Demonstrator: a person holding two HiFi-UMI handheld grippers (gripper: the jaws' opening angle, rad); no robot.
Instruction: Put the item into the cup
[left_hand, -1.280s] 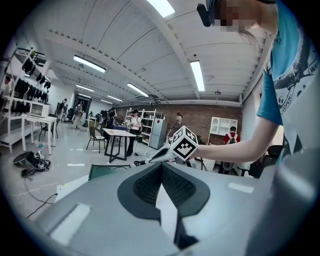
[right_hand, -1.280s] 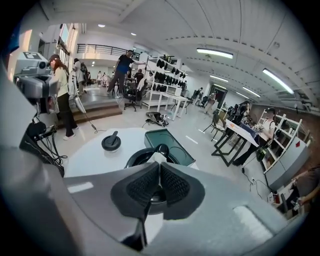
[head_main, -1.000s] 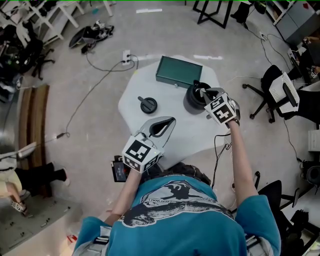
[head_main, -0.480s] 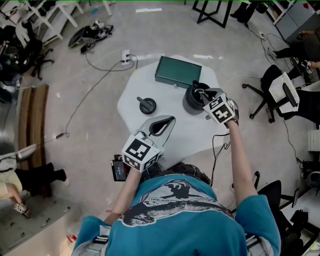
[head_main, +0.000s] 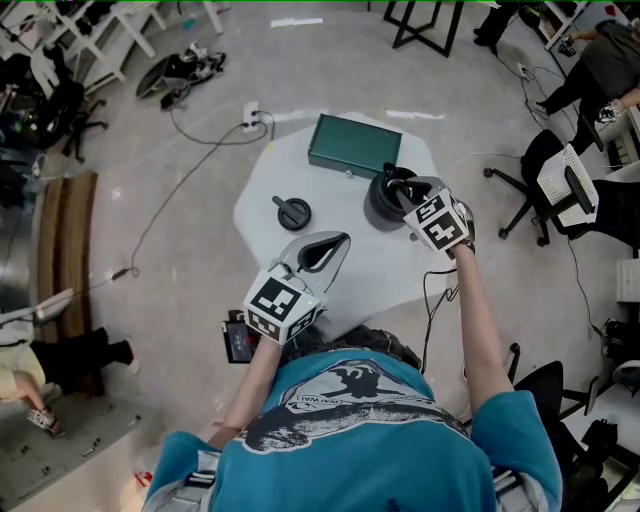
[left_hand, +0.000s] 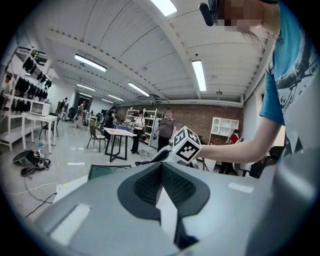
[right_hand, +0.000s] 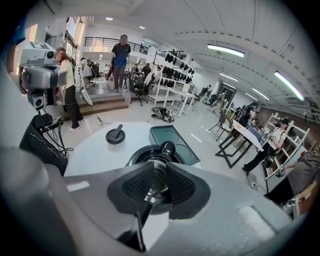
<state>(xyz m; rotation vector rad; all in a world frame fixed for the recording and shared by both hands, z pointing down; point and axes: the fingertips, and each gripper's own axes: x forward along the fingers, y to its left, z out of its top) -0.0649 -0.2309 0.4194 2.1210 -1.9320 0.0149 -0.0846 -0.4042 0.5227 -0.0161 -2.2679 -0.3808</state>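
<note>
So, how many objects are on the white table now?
3: a green box at the far edge, a round black lid to the left, and a black cup by the right gripper. More may be hidden beneath it.

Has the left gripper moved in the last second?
No. The left gripper stays put, at the same gap from the black lid beyond it.

Head view, centre right: the right gripper covers the near side of the cup, whose contents cannot be made out. Left gripper view, lower left: the green box lies largely hidden behind that gripper's own body, far edge alone showing.
</note>
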